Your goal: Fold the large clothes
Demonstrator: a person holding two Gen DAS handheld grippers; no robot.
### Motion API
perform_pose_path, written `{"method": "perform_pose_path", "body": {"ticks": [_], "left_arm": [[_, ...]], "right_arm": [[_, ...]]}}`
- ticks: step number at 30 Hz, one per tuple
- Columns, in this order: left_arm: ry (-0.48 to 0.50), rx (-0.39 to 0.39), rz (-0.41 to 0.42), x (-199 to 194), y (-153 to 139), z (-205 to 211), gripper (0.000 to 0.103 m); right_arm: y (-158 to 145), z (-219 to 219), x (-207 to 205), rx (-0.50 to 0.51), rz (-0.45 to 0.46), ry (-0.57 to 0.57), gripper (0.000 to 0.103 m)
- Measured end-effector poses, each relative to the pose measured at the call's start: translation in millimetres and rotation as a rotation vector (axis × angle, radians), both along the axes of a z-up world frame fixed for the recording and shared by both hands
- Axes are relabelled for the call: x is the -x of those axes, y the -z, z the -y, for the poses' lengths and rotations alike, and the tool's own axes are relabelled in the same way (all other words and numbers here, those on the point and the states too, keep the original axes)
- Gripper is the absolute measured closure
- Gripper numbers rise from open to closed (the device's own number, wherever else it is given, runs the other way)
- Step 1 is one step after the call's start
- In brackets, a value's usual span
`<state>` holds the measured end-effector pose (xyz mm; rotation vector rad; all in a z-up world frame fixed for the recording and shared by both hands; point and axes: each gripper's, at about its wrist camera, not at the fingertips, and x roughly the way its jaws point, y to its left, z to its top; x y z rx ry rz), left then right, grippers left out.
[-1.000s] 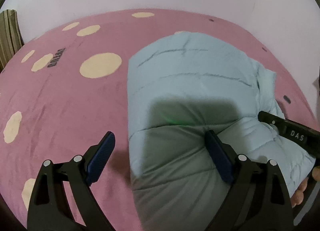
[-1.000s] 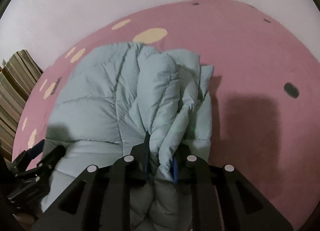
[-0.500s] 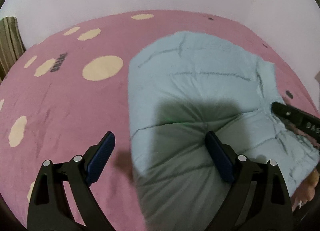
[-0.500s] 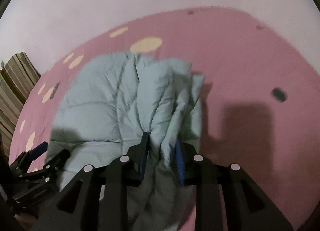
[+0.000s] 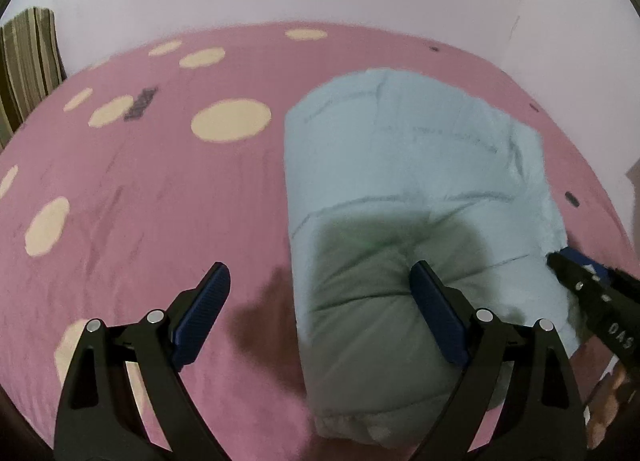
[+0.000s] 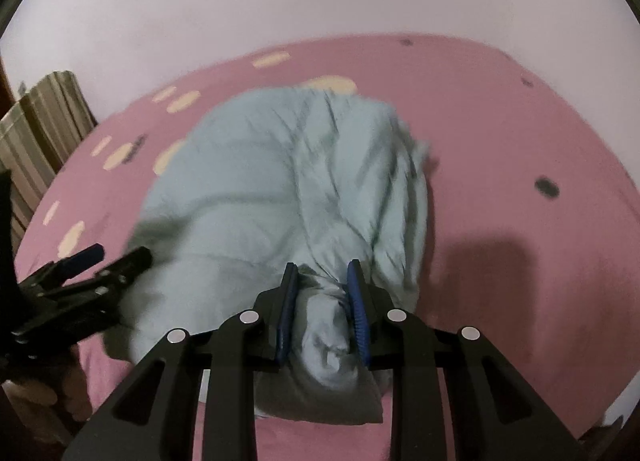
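A pale blue puffy quilted jacket [image 5: 404,181] lies folded on a pink bedspread [image 5: 160,197] with cream dots. My left gripper [image 5: 320,301] is wide open and holds nothing. Its right finger [image 5: 436,317] rests over the jacket's near left part and its left finger is over bare bedspread. In the right wrist view the jacket [image 6: 248,189] fills the middle. My right gripper [image 6: 322,293] has its jaws partly parted around a bunched fold of the jacket's right edge [image 6: 328,325]. The right gripper also shows in the left wrist view [image 5: 588,297], at the jacket's right side.
A white wall runs behind the bed. A striped folded cloth [image 6: 44,129] stands at the far left beside the bed; it also shows in the left wrist view [image 5: 28,61]. The left gripper shows in the right wrist view [image 6: 80,281]. Bare bedspread lies to the jacket's right [image 6: 520,181].
My right gripper's jaws have widened around the bunched fold and the jacket's right layers have dropped flatter onto the bed. The left gripper stayed open and pulled back a little.
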<state>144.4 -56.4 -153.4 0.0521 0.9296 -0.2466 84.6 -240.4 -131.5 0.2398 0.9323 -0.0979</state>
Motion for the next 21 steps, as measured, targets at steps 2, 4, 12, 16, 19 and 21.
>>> {"method": "perform_pose_path", "body": {"ticks": [2, 4, 12, 16, 19, 21], "left_arm": [[0.014, -0.022, -0.006, -1, 10, 5, 0.011], [0.020, -0.042, -0.006, -2, 15, 8, 0.011], [0.017, -0.049, -0.028, -9, 42, 11, 0.010], [0.020, -0.056, -0.014, -7, 41, 11, 0.010], [0.019, -0.036, 0.004, 3, 32, 7, 0.010], [0.021, -0.035, -0.010, 7, 22, 5, 0.010]], "right_arm": [[17, 6, 0, -0.028, -0.033, 0.006, 0.076], [33, 12, 0, -0.073, -0.039, 0.016, 0.076], [48, 9, 3, -0.046, -0.015, 0.030, 0.076], [47, 6, 5, -0.036, -0.007, 0.033, 0.076], [41, 2, 12, -0.033, 0.007, 0.037, 0.074], [33, 0, 14, -0.027, 0.006, 0.043, 0.073]]}}
